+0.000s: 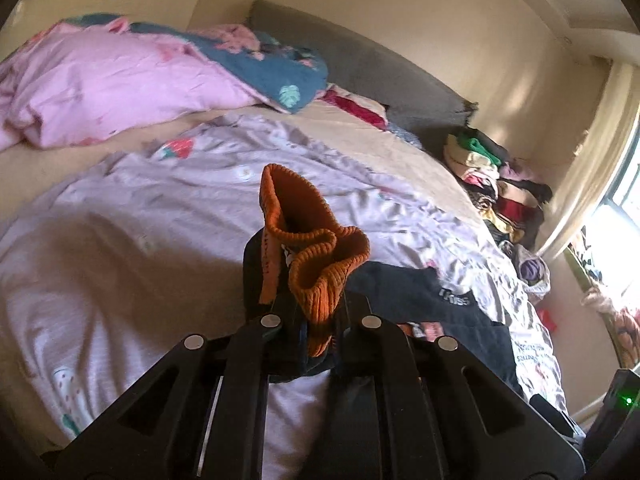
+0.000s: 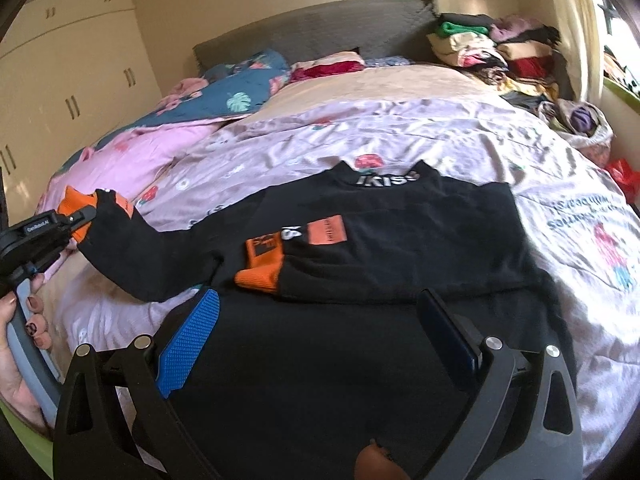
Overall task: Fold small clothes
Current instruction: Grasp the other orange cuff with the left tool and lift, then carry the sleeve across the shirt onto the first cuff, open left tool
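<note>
A black sweater (image 2: 400, 240) with orange patches lies spread on the lilac bed cover (image 2: 360, 136), collar towards the headboard. One sleeve is folded across the chest, its orange cuff (image 2: 258, 276) near the middle. My left gripper (image 1: 316, 312) is shut on the other sleeve's orange cuff (image 1: 320, 256), which bunches up above the fingers. In the right wrist view that left gripper (image 2: 80, 216) holds the sleeve lifted out to the left. My right gripper (image 2: 320, 320) hovers open over the sweater's lower part, with nothing pinched between its blue pad (image 2: 192, 332) and the other finger.
A pink duvet (image 1: 100, 88) and a blue leaf-print pillow (image 2: 240, 92) lie at the bed's far left. A heap of clothes (image 2: 488, 48) is stacked beside the grey headboard (image 2: 312, 28). A hand (image 2: 24, 320) grips the left tool's handle. Cream wardrobe doors (image 2: 68, 80) stand at left.
</note>
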Demonstrator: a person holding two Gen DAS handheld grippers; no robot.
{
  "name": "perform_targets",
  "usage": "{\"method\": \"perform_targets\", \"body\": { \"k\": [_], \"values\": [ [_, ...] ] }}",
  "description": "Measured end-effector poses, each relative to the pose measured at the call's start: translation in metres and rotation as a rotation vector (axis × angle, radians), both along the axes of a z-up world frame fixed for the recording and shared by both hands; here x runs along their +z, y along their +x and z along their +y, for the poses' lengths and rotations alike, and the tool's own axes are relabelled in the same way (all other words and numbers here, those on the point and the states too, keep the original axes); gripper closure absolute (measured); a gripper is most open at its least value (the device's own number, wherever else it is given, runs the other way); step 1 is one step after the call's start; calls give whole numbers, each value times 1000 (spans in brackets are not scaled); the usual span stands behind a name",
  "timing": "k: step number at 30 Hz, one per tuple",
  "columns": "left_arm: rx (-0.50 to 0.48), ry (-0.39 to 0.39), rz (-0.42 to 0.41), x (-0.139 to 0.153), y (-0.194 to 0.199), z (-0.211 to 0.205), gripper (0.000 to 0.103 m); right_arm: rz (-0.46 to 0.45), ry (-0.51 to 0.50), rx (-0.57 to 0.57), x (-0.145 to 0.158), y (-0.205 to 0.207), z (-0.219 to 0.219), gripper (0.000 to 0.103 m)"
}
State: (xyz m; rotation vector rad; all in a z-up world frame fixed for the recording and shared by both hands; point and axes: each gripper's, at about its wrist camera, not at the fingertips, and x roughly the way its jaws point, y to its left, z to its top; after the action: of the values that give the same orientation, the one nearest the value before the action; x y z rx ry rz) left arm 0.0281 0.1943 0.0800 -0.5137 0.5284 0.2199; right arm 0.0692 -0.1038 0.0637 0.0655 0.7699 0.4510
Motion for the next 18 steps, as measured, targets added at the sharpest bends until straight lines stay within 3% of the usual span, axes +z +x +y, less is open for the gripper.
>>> {"method": "perform_targets", "body": {
  "k": [13, 18],
  "values": [
    [-135, 57, -50, 44, 39, -53, 101, 0, 70, -81, 4, 4, -46, 4],
    [-230, 73, -83, 62, 55, -87, 101, -1, 83, -105, 4, 4, -58, 4]
  ]
}}
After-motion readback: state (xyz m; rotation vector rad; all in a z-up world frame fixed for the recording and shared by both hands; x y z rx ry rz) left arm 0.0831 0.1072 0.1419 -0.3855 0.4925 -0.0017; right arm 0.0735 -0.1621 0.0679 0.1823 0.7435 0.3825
